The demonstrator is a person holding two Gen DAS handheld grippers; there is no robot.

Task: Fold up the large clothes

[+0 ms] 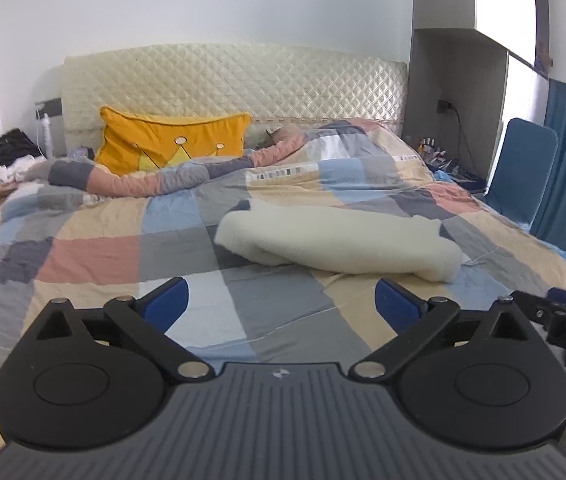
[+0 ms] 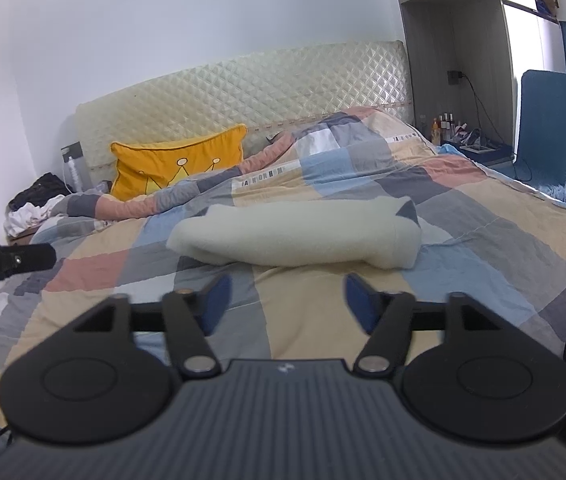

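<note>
From the left wrist view, the left gripper (image 1: 282, 300) hangs over the bed with its blue-padded black fingers (image 1: 167, 304) spread wide and nothing between them, only the patchwork duvet of peach, grey, blue and cream squares (image 1: 95, 248) showing in the gap. The cream fleece garment, folded into a long soft bundle (image 1: 339, 240), lies on that duvet just beyond the fingertips and a little to the right, apart from them. Behind it a yellow cushion with a crown motif (image 1: 171, 146) leans against the quilted cream headboard (image 1: 235, 80), and a blue chair (image 1: 523, 168) stands at the bed's right side. Part of the right gripper (image 1: 563, 320) shows at the right edge. From the right wrist view, the right gripper (image 2: 287, 300) also stands open and empty, its blue pads (image 2: 357, 300) set somewhat narrower apart. The cream fleece bundle (image 2: 295, 236) lies straight ahead of it on the patchwork duvet (image 2: 483, 216), close to the fingertips but not touching. The yellow cushion (image 2: 175, 164) rests behind, by the headboard (image 2: 243, 88), and the blue chair (image 2: 547, 128) stands to the right.
</note>
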